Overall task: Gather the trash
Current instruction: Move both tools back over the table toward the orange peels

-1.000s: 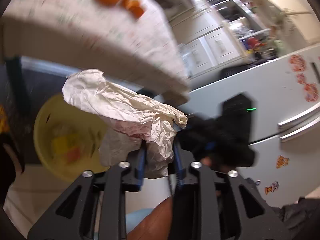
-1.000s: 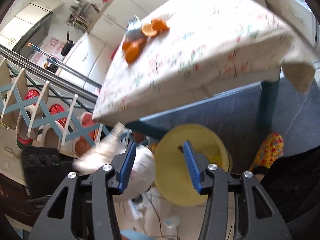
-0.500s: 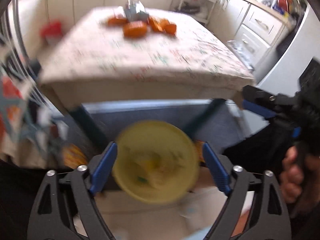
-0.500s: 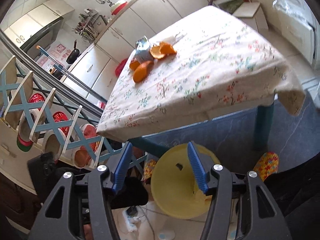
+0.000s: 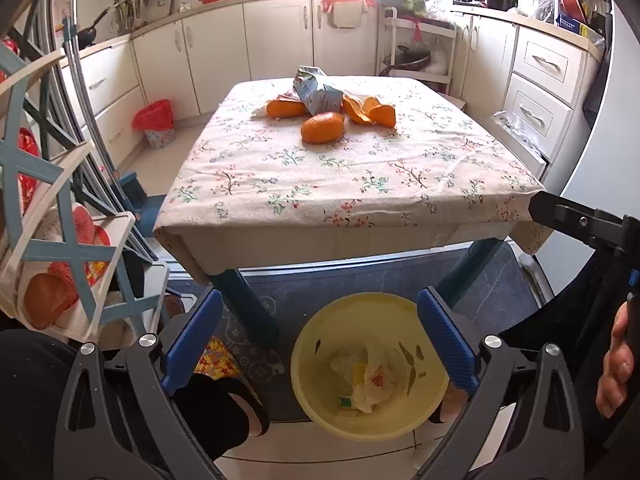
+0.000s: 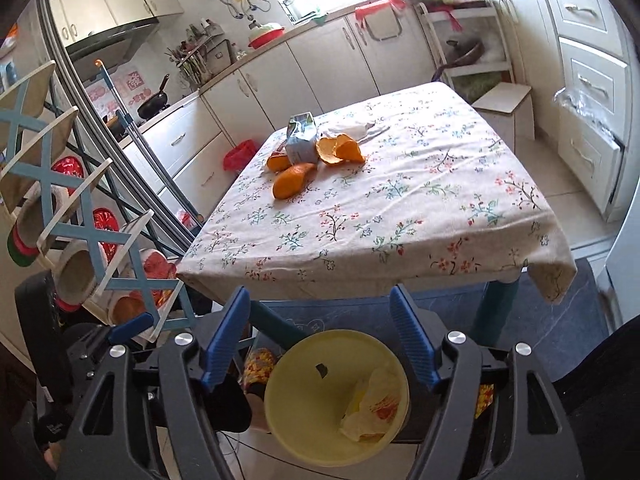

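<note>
**Trash in the yellow bin, more on the table**

Trash — crumpled paper (image 5: 370,376) — lies in the yellow bin (image 5: 316,396) on the floor, below and between the fingers of the left gripper (image 5: 320,344), whose jaws have just been opening and stand wide apart, nothing between them. Ahead, orange peels (image 5: 322,128) and a crushed carton (image 5: 318,96) sit on the table (image 5: 360,184).

Right wrist view: the right gripper (image 6: 320,338) — jaws just opening, empty — hangs over the same bin (image 6: 296,408); the peels (image 6: 292,180) lie well ahead.

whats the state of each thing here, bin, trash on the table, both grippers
bin: on the floor, crumpled paper inside
orange peels: on the table, uncollected
carton: crumpled, lying among the peels
left gripper: fingers wide, just opened further, empty
right gripper: fingers apart, just opened further, empty
</note>
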A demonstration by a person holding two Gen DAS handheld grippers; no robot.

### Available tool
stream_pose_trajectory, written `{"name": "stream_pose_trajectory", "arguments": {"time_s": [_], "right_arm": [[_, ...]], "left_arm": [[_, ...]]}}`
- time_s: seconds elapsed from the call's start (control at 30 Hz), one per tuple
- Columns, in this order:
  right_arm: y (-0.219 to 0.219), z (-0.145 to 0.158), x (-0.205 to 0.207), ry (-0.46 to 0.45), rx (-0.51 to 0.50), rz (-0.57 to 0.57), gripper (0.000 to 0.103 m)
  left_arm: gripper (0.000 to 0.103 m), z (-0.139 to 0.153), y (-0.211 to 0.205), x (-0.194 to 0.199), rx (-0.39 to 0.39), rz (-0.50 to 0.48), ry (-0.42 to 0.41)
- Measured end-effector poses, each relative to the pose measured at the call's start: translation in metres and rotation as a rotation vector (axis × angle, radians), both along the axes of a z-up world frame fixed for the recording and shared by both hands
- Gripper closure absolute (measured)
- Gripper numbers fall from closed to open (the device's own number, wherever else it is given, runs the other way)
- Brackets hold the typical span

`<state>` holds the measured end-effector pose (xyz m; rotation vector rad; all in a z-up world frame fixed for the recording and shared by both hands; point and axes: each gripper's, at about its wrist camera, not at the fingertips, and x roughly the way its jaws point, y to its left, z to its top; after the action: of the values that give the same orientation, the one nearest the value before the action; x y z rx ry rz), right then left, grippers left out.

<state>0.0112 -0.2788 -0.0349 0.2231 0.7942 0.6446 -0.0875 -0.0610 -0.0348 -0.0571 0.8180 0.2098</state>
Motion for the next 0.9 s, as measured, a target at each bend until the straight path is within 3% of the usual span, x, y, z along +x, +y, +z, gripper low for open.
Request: {"name": "stream_pose_trajectory", "arguments": {"time_s": [0.5, 0.9], "right_arm": [[0.004, 0.007, -0.004, -0.064, -0.029, -0.009, 0.03], [0.019, 0.045, 0.032, -0.191, -0.038, -0.009, 0.028]], "left_arm": [[0.008, 0.012, -0.002, 0.003, 0.025, 0.007, -0.042], [0.008, 0.061, 0.028, 0.052, 0.083, 0.009, -0.139]]}}
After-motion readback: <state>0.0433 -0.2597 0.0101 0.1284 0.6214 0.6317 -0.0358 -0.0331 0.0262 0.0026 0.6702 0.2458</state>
